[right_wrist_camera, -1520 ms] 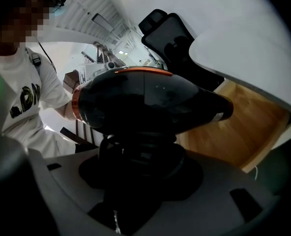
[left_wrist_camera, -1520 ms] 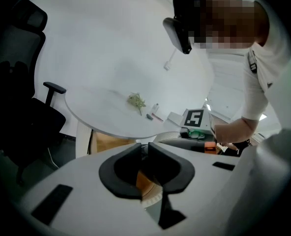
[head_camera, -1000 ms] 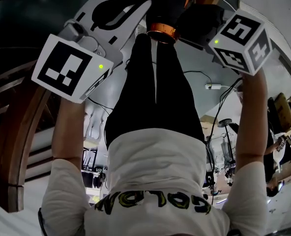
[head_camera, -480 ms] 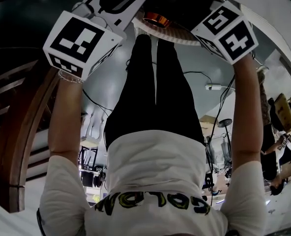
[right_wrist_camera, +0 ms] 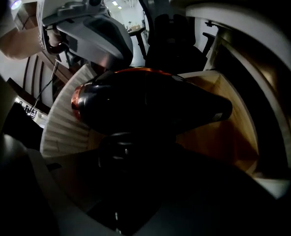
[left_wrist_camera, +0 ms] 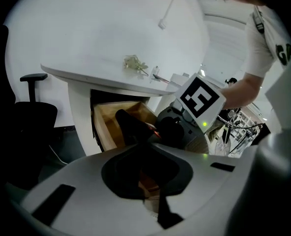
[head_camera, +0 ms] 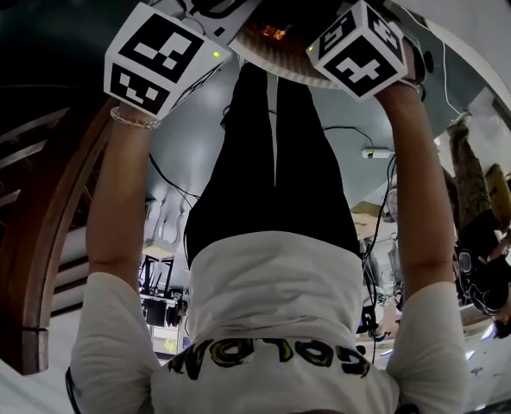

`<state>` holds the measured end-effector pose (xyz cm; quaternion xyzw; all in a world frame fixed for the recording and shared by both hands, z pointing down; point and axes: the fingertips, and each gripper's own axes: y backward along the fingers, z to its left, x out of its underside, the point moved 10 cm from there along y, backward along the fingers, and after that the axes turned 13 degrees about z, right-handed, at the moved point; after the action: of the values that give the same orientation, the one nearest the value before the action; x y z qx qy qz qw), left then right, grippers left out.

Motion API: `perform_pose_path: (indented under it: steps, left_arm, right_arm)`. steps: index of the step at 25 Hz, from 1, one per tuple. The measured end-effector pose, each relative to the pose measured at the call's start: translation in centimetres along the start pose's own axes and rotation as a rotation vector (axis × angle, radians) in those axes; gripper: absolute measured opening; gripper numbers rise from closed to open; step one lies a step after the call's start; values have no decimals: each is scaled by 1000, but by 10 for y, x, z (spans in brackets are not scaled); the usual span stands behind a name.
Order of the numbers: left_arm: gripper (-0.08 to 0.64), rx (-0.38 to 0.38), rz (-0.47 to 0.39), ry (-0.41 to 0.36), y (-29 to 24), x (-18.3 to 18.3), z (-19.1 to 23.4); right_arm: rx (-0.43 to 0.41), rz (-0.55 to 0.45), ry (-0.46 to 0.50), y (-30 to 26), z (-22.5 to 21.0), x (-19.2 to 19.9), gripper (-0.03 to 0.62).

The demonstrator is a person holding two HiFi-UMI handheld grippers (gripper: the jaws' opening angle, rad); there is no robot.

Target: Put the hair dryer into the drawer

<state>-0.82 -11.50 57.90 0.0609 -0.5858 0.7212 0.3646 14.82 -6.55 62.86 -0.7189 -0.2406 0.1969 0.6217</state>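
The black hair dryer [head_camera: 277, 31] with an orange nozzle ring hangs over the open wooden drawer [left_wrist_camera: 108, 122] of a white desk [left_wrist_camera: 101, 77]. In the right gripper view its barrel [right_wrist_camera: 150, 107] lies across the picture above the drawer's floor [right_wrist_camera: 229, 136]. My right gripper [right_wrist_camera: 121, 151] is closed wide on the dryer's dark underside. My left gripper [left_wrist_camera: 144, 149] meets the dryer [left_wrist_camera: 128, 127] at its nozzle end and looks closed on it, but the contact is dark. In the head view the left gripper [head_camera: 238, 3] and right gripper [head_camera: 324, 24] flank the dryer.
The drawer's white ribbed front [right_wrist_camera: 62, 127] stands toward me, below the nozzle. A black office chair [left_wrist_camera: 35, 112] is left of the desk. Small items [left_wrist_camera: 135, 64] lie on the desktop. Cables and stands clutter the floor [head_camera: 385, 231] behind the person.
Both grippers and the dryer have moved together toward the top of the head view, down over the drawer. The ribbed drawer front now shows under the dryer.
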Motion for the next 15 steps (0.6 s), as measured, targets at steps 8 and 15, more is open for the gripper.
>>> perform_pose_path:
  steps: [8,15]
  left_arm:
    - [18,2,49,-48,-25,-5,6]
    - [18,14,99,-78,-51,-21,10]
  right_arm:
    - [88,99,-13,-26,-16,-16,244]
    - [134,155,-29,-42,-37,-10,244]
